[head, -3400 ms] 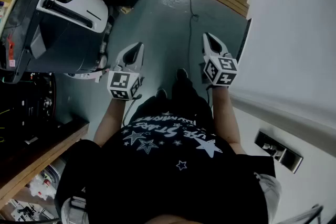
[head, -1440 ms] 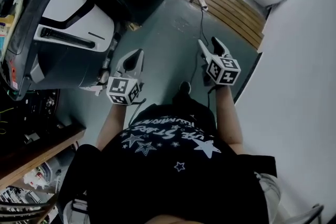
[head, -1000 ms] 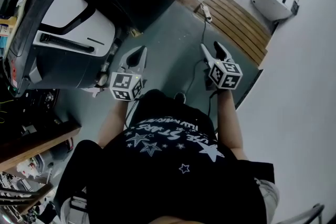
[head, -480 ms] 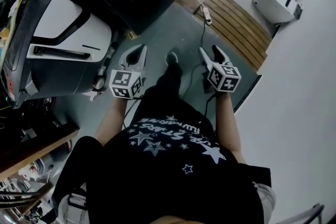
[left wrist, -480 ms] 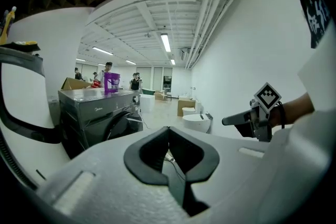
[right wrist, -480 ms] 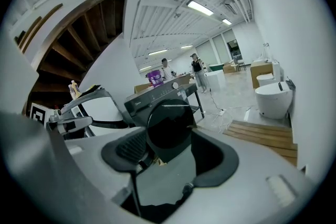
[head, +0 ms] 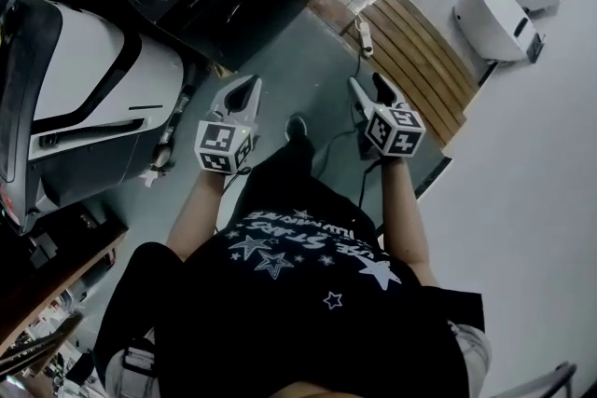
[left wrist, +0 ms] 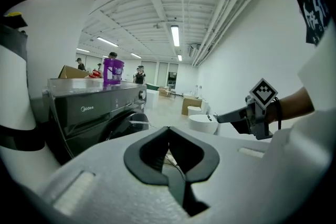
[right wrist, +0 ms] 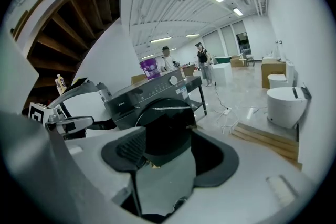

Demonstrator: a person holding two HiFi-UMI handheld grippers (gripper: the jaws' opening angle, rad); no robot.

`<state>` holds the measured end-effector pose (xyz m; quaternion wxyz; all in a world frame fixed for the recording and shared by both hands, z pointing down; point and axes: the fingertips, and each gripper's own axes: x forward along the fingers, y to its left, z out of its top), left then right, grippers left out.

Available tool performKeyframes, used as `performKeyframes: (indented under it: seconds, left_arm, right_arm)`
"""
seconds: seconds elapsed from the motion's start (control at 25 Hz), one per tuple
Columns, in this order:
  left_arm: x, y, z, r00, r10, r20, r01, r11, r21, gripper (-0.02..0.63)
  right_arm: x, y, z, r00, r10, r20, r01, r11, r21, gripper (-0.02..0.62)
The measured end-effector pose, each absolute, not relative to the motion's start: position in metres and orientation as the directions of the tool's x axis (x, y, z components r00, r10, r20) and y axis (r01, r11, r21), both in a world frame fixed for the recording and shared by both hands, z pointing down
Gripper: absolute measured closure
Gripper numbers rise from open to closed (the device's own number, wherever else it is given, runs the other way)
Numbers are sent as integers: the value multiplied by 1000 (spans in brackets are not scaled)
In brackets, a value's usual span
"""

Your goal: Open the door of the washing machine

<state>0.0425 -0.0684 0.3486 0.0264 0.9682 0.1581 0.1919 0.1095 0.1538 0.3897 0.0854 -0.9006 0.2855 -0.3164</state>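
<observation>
Both gripper views show the word "Midea" in pale letters on the dark control panel (right wrist: 152,93) of the washing machine (right wrist: 157,107). The small stickers (right wrist: 181,91) near the round knob (right wrist: 171,80) carry print too small to read. A purple jug (right wrist: 149,67) stands on the machine's top. Each gripper carries a marker cube (head: 217,146) with a black-and-white square pattern and no lettering.

The machine is a dark grey front-loader, at the top of the head view and directly ahead of the person. Its door (right wrist: 165,131) is round, black and glossy, with a bright strip across its upper part. It lies flat against the front, shut, and faces the person.

The left gripper (left wrist: 168,129) has its jaws pressed together at the tips, with nothing between them. The right gripper (right wrist: 168,152) has its jaws spread, and the door appears in the gap, well apart from them. Both grippers are held level in front of the person's chest.

Bare grey-green floor (head: 308,79) lies between the person and the door. A white-and-grey appliance (head: 84,89) bounds this strip on the left, near the left gripper. On the right lie a wooden pallet (head: 415,47), a power strip (head: 365,37) with its cable, and a white wall (head: 522,200).
</observation>
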Motion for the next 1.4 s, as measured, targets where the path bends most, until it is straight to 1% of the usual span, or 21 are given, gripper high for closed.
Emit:
performKeyframes:
  seconds: [0.2, 0.32, 0.68, 0.84, 1.0, 1.16, 1.4]
  left_arm:
    - [86, -108, 366, 883, 255, 393, 218, -966, 138, 595]
    - [103, -128, 371, 893, 215, 395, 164, -973, 159, 595]
    - [119, -159, 389, 892, 107, 439, 41, -987, 156, 595]
    - [127, -165, 394, 891, 29, 454, -43, -988, 147, 595]
    - [138, -154, 400, 875, -65, 480, -140, -983, 122, 595]
    - [150, -127, 408, 842, -155, 517, -233, -968, 89, 595]
    - [173, -91, 422, 785, -281, 552, -404, -908, 112, 595]
  right_arm:
    - [178, 106, 398, 569, -602, 560, -529, -789, -311, 324]
    - [211, 83, 398, 553, -612, 565, -560, -775, -292, 324]
    - [275, 45, 416, 482, -645, 593, -634, -724, -272, 324]
    - [307, 40, 435, 439, -661, 608, -666, -694, -274, 324]
    - [343, 36, 448, 372, -699, 611, -724, -630, -281, 324]
    - [382, 37, 467, 272, -735, 622, -798, -533, -282, 324]
    - [439, 28, 496, 140, -754, 641, -886, -384, -259, 324]
